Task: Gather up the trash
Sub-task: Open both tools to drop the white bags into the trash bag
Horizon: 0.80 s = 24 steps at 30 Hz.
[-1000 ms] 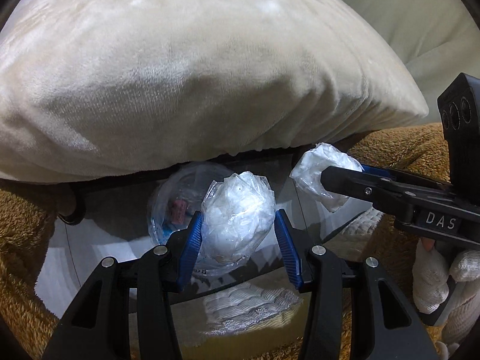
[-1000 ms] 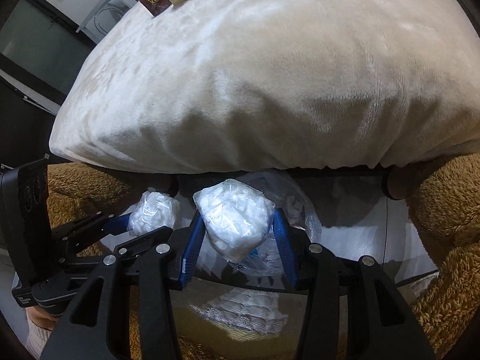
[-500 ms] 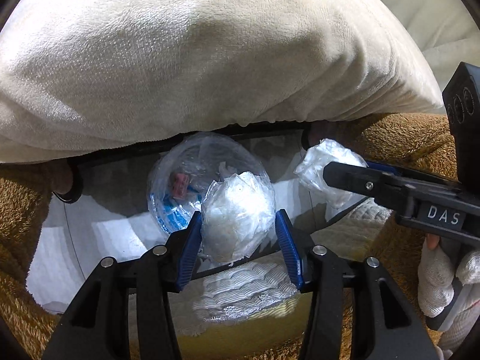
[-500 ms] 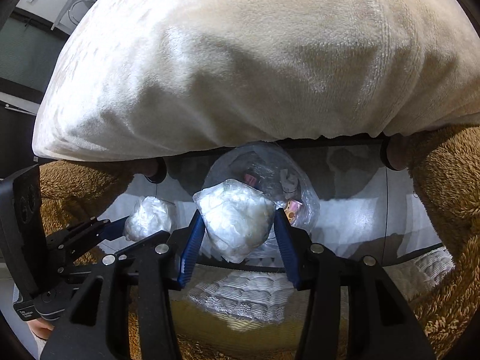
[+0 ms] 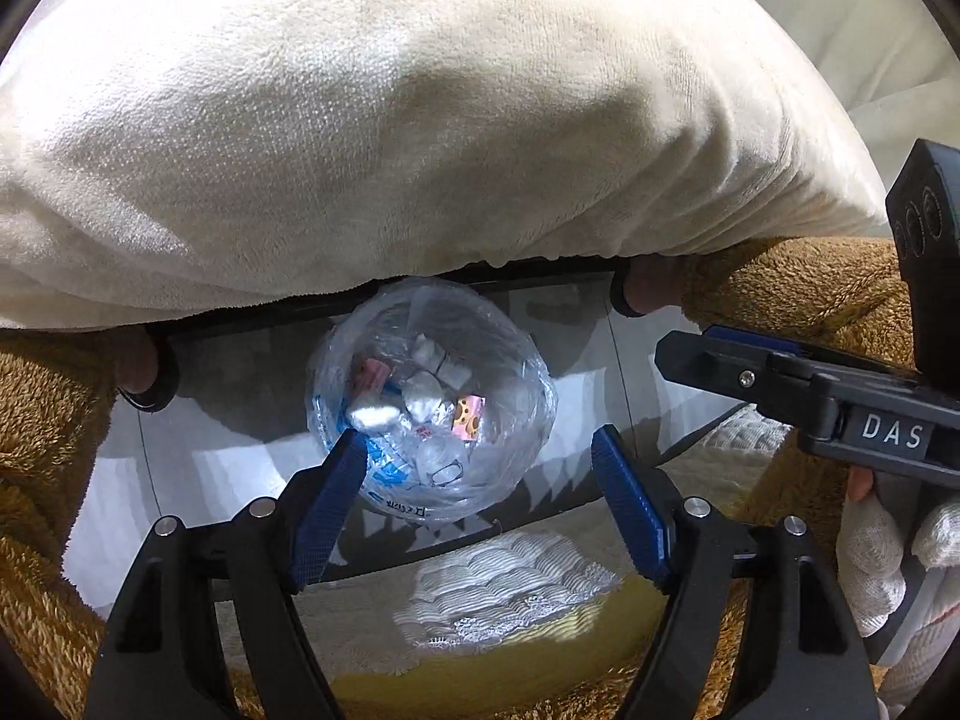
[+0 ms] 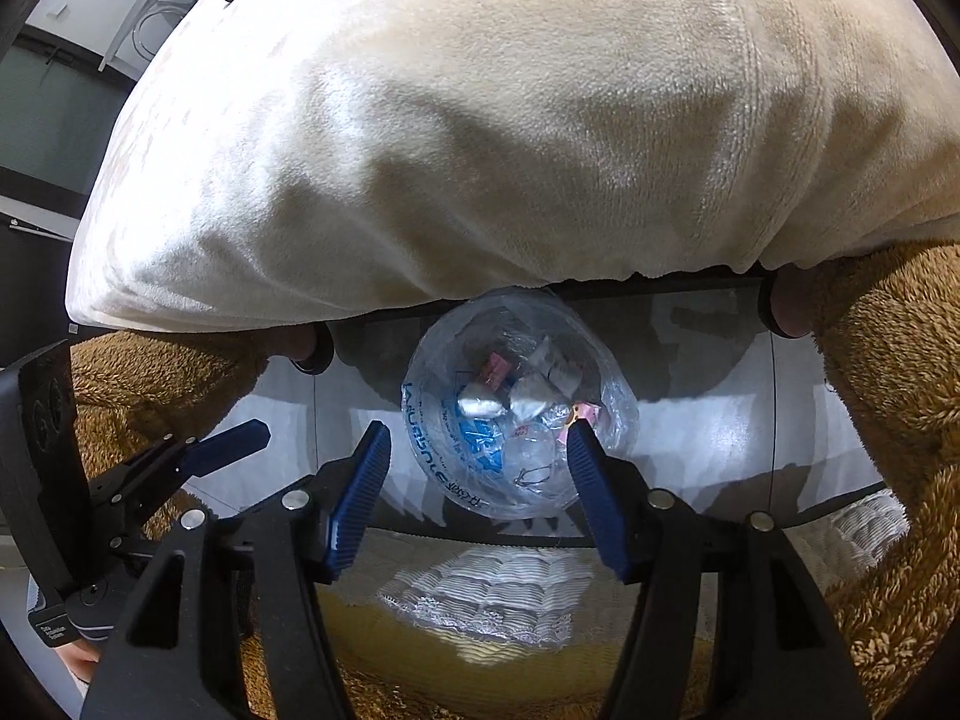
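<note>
Left wrist view showed a large cream pillow (image 5: 420,120) filling the upper half of the picture, lying on shaggy brown fabric (image 5: 42,420) that spread to both sides. Under the pillow's edge was a glossy glass tabletop (image 5: 198,456), with a pale quilted mat (image 5: 504,588) visible beneath it. On or below that glass, a clear plastic trash bag (image 5: 432,414) stood with its round mouth facing up, holding small white wads and a pink wrapper.

Right wrist view showed the same bag (image 6: 516,408) straight ahead and below the fingers, partly tucked under the pillow edge (image 6: 600,282).

Both grippers pointed steeply down at the bag's mouth. The left gripper (image 5: 480,498) had its blue pads spread about halfway, with nothing between them; its jaws had just been opening, and the white wad it carried now lay in the bag. The right gripper (image 6: 474,492) was likewise parted and empty, its jaws also just opening, its load dropped in too. In the left view the right gripper (image 5: 678,354) reached in from the side, held by a gloved hand (image 5: 876,558).

Neither gripper seemed clearly nearer the bag; it sat centred under both. The round mouth gave no long axis. The overhanging pillow was the likeliest obstacle to any lift away.
</note>
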Available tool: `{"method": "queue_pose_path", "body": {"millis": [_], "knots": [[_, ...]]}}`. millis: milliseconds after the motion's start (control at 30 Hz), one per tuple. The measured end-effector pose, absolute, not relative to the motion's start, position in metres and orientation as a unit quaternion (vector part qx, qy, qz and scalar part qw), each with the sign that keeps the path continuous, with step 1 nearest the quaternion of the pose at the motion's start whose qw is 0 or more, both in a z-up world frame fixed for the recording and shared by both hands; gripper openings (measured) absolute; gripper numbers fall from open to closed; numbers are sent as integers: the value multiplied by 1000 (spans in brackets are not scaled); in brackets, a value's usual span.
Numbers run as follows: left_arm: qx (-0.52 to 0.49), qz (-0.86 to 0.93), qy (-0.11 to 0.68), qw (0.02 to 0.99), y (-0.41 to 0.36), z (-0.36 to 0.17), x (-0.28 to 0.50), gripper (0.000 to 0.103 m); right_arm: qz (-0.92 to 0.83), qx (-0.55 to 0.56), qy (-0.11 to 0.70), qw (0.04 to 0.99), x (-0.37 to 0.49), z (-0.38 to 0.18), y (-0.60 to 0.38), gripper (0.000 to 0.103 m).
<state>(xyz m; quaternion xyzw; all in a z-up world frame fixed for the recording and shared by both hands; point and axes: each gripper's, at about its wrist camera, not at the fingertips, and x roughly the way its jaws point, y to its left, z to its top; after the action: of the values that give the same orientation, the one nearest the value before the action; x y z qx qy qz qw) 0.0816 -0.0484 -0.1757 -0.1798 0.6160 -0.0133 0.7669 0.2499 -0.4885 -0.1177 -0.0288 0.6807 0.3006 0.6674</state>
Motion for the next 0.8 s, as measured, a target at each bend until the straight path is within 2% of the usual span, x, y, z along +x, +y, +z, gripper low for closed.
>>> {"method": "queue_pose_path", "body": {"millis": [267, 800], "knots": [[-170, -9, 581, 796, -47, -157, 77, 76, 311, -17, 657, 686, 247, -104, -496, 61], [-169, -9, 441, 881, -33, -90, 54, 74, 365, 54, 524, 768, 245, -38, -524, 61]]}}
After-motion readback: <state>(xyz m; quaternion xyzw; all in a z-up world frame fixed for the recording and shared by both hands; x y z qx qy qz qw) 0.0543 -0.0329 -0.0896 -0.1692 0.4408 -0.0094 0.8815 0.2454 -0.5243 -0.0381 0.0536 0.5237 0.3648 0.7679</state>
